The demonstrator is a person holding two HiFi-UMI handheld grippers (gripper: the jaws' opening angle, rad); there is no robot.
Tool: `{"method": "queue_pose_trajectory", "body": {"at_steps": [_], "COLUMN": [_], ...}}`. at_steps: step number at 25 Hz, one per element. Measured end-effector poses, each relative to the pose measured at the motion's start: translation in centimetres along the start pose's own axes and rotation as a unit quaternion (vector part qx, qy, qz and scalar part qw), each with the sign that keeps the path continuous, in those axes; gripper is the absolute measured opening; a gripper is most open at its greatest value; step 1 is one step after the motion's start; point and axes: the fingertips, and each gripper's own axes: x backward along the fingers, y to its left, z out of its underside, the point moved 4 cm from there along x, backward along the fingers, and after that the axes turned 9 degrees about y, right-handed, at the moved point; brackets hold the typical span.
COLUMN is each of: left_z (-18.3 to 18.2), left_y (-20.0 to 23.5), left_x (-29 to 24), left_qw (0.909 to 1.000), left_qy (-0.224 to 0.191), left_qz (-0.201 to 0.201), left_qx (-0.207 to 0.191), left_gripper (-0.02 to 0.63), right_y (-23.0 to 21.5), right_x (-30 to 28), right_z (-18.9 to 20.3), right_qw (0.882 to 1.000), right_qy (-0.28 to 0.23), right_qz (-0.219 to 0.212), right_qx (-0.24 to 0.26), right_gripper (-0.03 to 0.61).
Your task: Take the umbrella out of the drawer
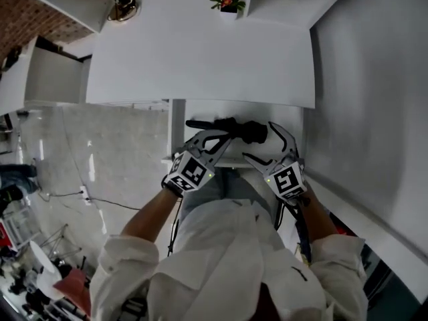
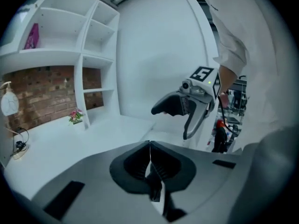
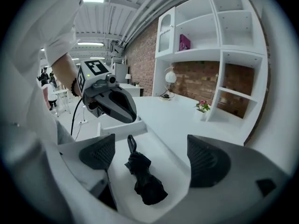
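A black folded umbrella lies in the open white drawer under the white desk. In the right gripper view the umbrella rests on the drawer floor, handle pointing away. My right gripper is open just above it, one pad on each side, not touching. In the head view the right gripper hangs over the drawer's right part. My left gripper is shut, its tip over the umbrella's handle end. The left gripper has its pads pressed together with nothing seen between them.
A small flower pot and a lamp with its cable stand at the desk's far edge. White shelves rise against a brick wall. A white wall runs along the right. Cables lie on the floor at left.
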Motion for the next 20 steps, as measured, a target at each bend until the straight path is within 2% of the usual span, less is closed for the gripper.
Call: {"method": "queue_pose_trajectory", "body": {"at_steps": [6,10,14,20], "left_z": [4.6,7.7,10.0,12.7], "left_y": [0.1,0.2,0.5,0.9], "left_x": [-4.8,-8.0,-10.8,-12.0], "left_qw": [0.9951,0.9903,0.9865,0.9851], "left_qy": [0.062,0.083,0.097,0.108], "left_qz": [0.073,0.108,0.125,0.131], "left_qx": [-0.025,-0.030,-0.041,-0.029], "left_gripper": [0.025,0.025,0.025,0.025], "right_y": [-0.1,0.0,-0.1,0.2], "right_x": [-5.6,-9.4,-12.8,-16.9], "right_z": [2.6,5.2,8.1,11.7], "right_qw": [0.997,0.992,0.986,0.972], "right_qy": [0.062,0.096,0.127,0.182], "right_qz": [-0.043,-0.070,-0.089,-0.115], "right_qx": [0.028,0.036,0.060,0.093], "right_gripper": [0.491,0.490,0.489,0.489]}}
